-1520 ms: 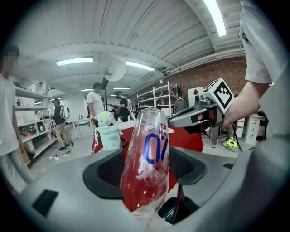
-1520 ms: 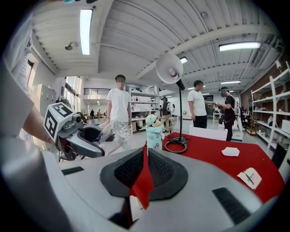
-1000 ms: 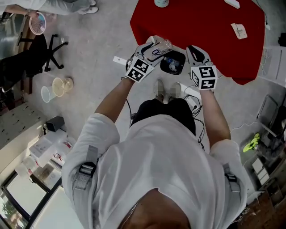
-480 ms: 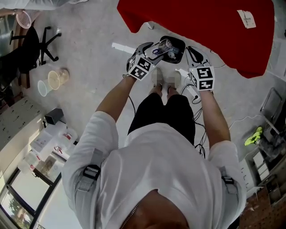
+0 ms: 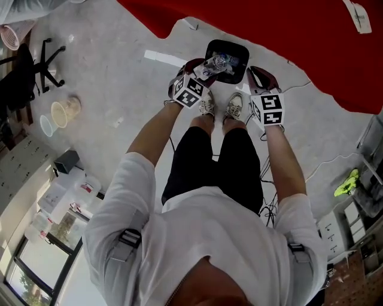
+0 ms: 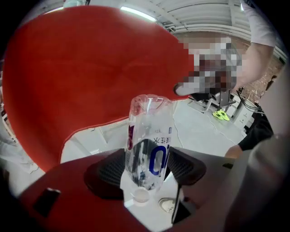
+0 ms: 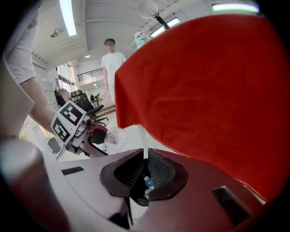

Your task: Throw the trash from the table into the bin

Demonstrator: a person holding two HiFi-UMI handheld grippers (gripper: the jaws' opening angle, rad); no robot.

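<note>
Both grippers are sinking lower than a second ago, and the black bin [image 5: 244,70], then tucked against the edge of the red-draped table [image 5: 269,24], is now sitting in open view on the floor. The left gripper [image 5: 202,64] is clamping a clear plastic bottle [image 5: 216,63] by its lower body, cap end toward its camera, and is holding it directly over the bin's mouth rather than above the table edge. The right gripper [image 5: 261,76] is hanging just beside the bin, its jaws nearly together with nothing between them. A paper scrap [image 5: 357,15] on the cloth is sliding toward the top-right corner, partly cut off. The bottle is covering much of the bin's contents, which are hard to make out.
</note>
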